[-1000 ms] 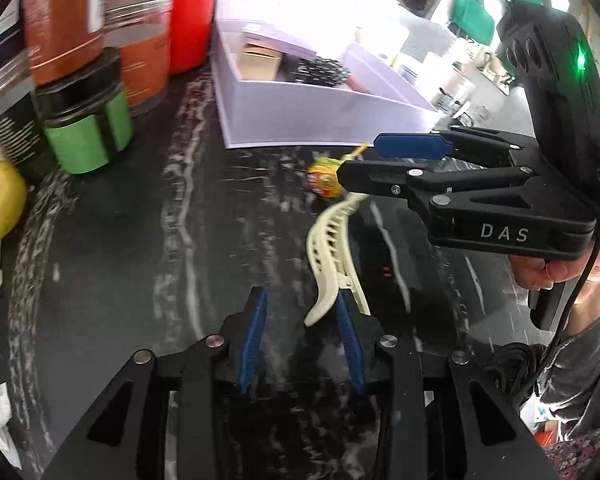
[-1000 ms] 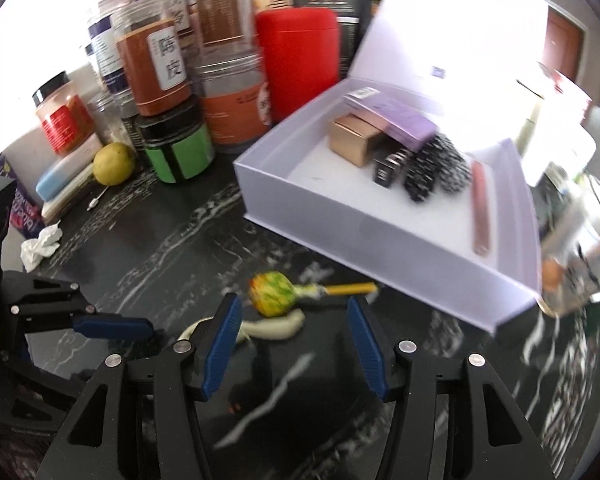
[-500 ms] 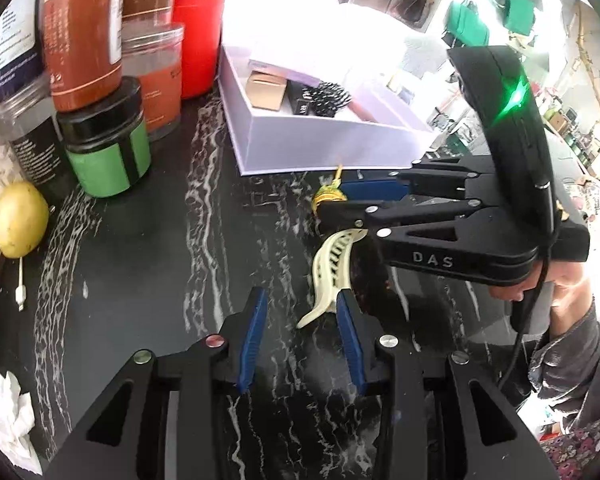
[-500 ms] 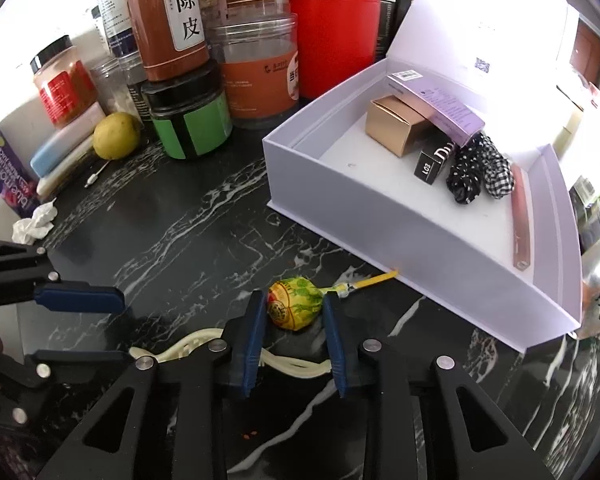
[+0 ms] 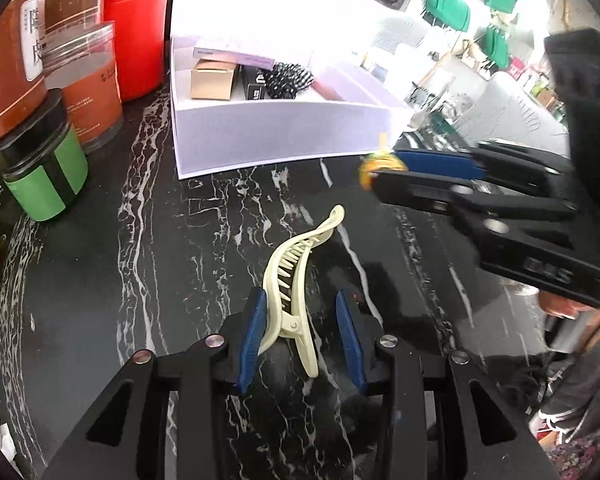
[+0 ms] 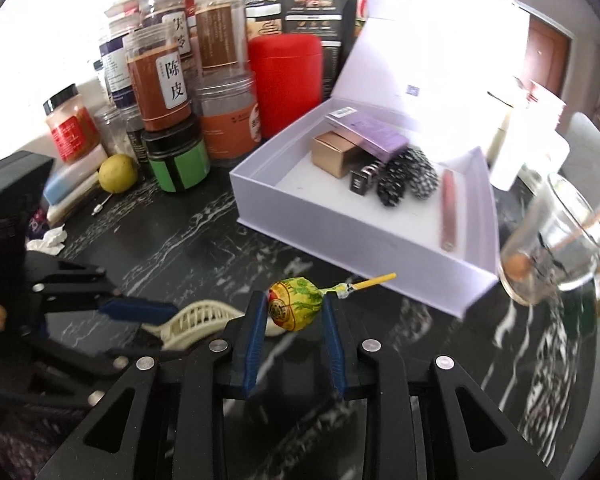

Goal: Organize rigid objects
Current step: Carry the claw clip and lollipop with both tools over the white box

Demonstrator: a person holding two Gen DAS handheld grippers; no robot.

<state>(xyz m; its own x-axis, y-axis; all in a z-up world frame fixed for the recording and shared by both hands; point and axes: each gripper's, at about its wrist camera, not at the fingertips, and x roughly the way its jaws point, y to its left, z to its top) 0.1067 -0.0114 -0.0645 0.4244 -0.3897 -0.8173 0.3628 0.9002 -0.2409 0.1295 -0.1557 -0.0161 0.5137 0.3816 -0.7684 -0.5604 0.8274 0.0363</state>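
Note:
A lollipop (image 6: 296, 310) in a yellow-green wrapper sits between the blue pads of my right gripper (image 6: 296, 300), which is shut on it. Its yellow stick points toward the lavender box (image 6: 340, 236). In the left wrist view the same right gripper (image 5: 384, 168) holds the lollipop (image 5: 376, 162) near the front corner of the box (image 5: 280, 136). A cream hair claw clip (image 5: 296, 276) lies on the black marble table between the fingers of my left gripper (image 5: 300, 300). It touches the left pad only, so the jaws stand open. The right wrist view shows the clip (image 6: 196, 320) beside my left gripper (image 6: 152, 326).
The box holds a gold carton (image 6: 336, 152), a purple carton, a black scrunchie (image 6: 404, 178) and a pink tube. Jars, a red canister (image 6: 288, 80) and a green-labelled jar (image 6: 176, 160) crowd the back left, with a lemon (image 6: 118, 172). A glass jar (image 6: 552, 248) stands right.
My right gripper has shut on the lollipop and moved with it to the right along the box front. The left gripper has shifted, so the clip now rests against its left pad.

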